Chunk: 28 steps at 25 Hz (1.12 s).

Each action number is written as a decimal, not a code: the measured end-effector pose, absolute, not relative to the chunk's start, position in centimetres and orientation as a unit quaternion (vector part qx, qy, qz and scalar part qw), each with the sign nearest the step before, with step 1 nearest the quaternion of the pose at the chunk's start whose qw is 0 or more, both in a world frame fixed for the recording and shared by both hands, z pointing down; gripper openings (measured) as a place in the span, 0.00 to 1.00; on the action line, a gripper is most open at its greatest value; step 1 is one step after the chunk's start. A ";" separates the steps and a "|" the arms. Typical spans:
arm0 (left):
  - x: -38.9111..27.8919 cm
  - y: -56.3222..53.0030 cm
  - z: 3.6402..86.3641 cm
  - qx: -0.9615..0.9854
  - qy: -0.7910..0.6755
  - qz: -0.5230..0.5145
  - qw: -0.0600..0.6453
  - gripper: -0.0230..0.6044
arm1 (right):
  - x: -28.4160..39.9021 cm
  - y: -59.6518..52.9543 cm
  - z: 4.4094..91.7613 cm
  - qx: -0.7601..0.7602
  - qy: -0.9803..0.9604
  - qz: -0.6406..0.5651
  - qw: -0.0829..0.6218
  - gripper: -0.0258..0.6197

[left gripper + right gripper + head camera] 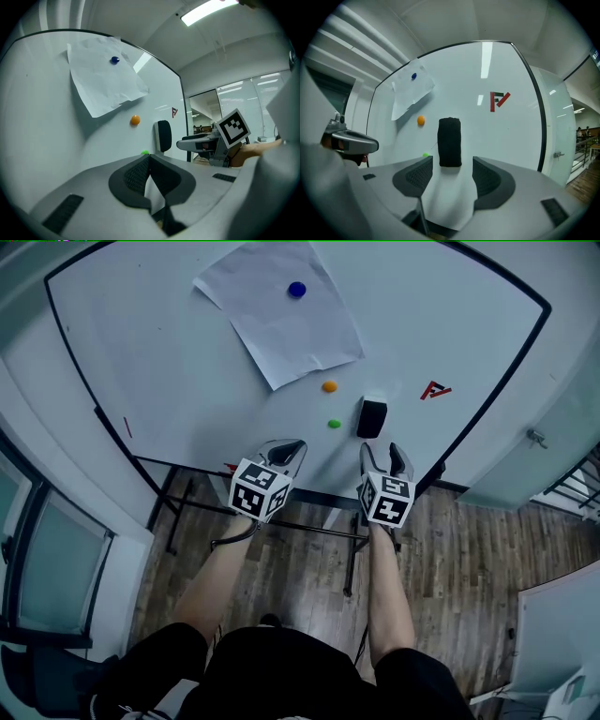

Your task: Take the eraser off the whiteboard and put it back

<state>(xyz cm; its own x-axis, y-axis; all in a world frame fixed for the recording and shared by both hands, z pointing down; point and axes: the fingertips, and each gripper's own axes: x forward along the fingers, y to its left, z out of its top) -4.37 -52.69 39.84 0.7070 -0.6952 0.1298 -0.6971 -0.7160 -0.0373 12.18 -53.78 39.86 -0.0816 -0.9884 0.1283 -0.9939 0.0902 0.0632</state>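
Note:
A black eraser (371,417) sticks upright on the whiteboard (187,352), to the right of a green magnet (334,424). My right gripper (381,453) hovers just below it and is open. In the right gripper view the eraser (450,142) stands a little beyond the gap of the right gripper (453,162), untouched by either jaw. To its left, my left gripper (285,454) is shut on nothing. In the left gripper view the left gripper (149,158) points at the board, with the eraser (163,136) ahead and to the right.
A white paper sheet (281,310) hangs under a blue magnet (297,289). An orange magnet (329,386) and a red logo mark (435,390) also sit on the board. The board's stand legs (349,563) rest on the wooden floor; a glass partition (525,465) is at right.

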 end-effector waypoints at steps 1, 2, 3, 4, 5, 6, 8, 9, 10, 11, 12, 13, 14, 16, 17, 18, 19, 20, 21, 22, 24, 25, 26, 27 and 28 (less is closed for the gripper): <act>-4.0 -52.0 39.8 0.923 -0.378 0.067 0.008 0.07 | 12.6 -53.1 40.0 0.672 -0.737 0.021 0.071 0.45; -3.6 -51.3 39.8 0.923 -0.379 0.067 0.009 0.07 | 13.0 -52.4 40.1 0.670 -0.738 0.022 0.074 0.45; -3.2 -50.5 39.8 0.922 -0.380 0.068 0.009 0.07 | 13.4 -51.6 40.2 0.667 -0.741 0.024 0.077 0.45; -2.8 -49.8 39.7 0.922 -0.381 0.068 0.009 0.07 | 13.7 -50.9 40.3 0.663 -0.744 0.026 0.079 0.45; -2.4 -49.0 39.7 0.922 -0.382 0.068 0.009 0.07 | 13.9 -50.2 40.4 0.658 -0.748 0.028 0.081 0.45; -2.0 -48.3 39.7 0.921 -0.382 0.068 0.008 0.07 | 14.1 -49.4 40.5 0.653 -0.752 0.030 0.084 0.45; -1.0 -46.7 39.8 0.921 -0.383 0.070 0.006 0.07 | 14.7 -47.9 40.7 0.646 -0.758 0.030 0.087 0.44; -0.6 -45.9 39.9 0.921 -0.383 0.071 0.005 0.07 | 15.0 -47.1 40.8 0.643 -0.760 0.031 0.088 0.43; -0.2 -45.2 40.0 0.921 -0.383 0.071 0.005 0.07 | 15.2 -46.4 40.9 0.641 -0.762 0.031 0.088 0.42; 0.1 -44.5 40.1 0.921 -0.384 0.072 0.006 0.07 | 15.5 -45.6 41.0 0.639 -0.764 0.031 0.087 0.40; 0.4 -43.8 40.2 0.920 -0.385 0.072 0.007 0.07 | 15.7 -44.9 41.1 0.637 -0.765 0.031 0.088 0.37; 0.7 -43.2 40.4 0.920 -0.386 0.073 0.008 0.07 | 16.0 -44.2 41.3 0.636 -0.766 0.032 0.088 0.34; 1.0 -42.5 40.5 0.919 -0.387 0.074 0.009 0.07 | 16.4 -43.4 41.4 0.635 -0.767 0.032 0.087 0.31; 1.5 -41.2 40.7 0.918 -0.390 0.075 0.010 0.07 | 17.0 -41.9 41.5 0.634 -0.768 0.035 0.086 0.27; 1.7 -40.5 40.8 0.917 -0.391 0.075 0.010 0.07 | 17.3 -41.2 41.6 0.633 -0.768 0.036 0.086 0.26; 1.9 -39.8 41.0 0.917 -0.393 0.076 0.011 0.07 | 17.6 -40.5 41.8 0.633 -0.769 0.037 0.086 0.25; 2.1 -39.2 41.1 0.916 -0.393 0.077 0.011 0.07 | 17.8 -39.9 41.9 0.632 -0.769 0.038 0.086 0.23; 2.3 -38.5 41.2 0.916 -0.394 0.078 0.012 0.07 | 18.0 -39.2 42.0 0.631 -0.770 0.038 0.086 0.22; 2.5 -37.9 41.3 0.916 -0.394 0.079 0.012 0.07 | 18.2 -38.5 42.1 0.630 -0.770 0.038 0.086 0.21; 2.7 -37.2 41.4 0.915 -0.394 0.079 0.013 0.07 | 18.4 -37.8 42.1 0.630 -0.771 0.038 0.085 0.19; 2.9 -36.0 41.6 0.915 -0.395 0.079 0.013 0.07 | 18.6 -36.4 42.3 0.627 -0.773 0.038 0.086 0.15; 3.0 -35.3 41.7 0.915 -0.396 0.079 0.013 0.07 | 18.6 -35.7 42.5 0.625 -0.775 0.038 0.086 0.14; 3.1 -34.7 41.9 0.915 -0.396 0.080 0.014 0.07 | 18.6 -35.0 42.7 0.624 -0.776 0.038 0.087 0.13; 3.2 -34.0 42.1 0.915 -0.395 0.080 0.015 0.07 | 18.7 -34.2 42.9 0.623 -0.777 0.038 0.089 0.12; 3.3 -33.3 42.3 0.915 -0.395 0.082 0.016 0.07 | 18.7 -33.5 43.1 0.621 -0.777 0.039 0.090 0.11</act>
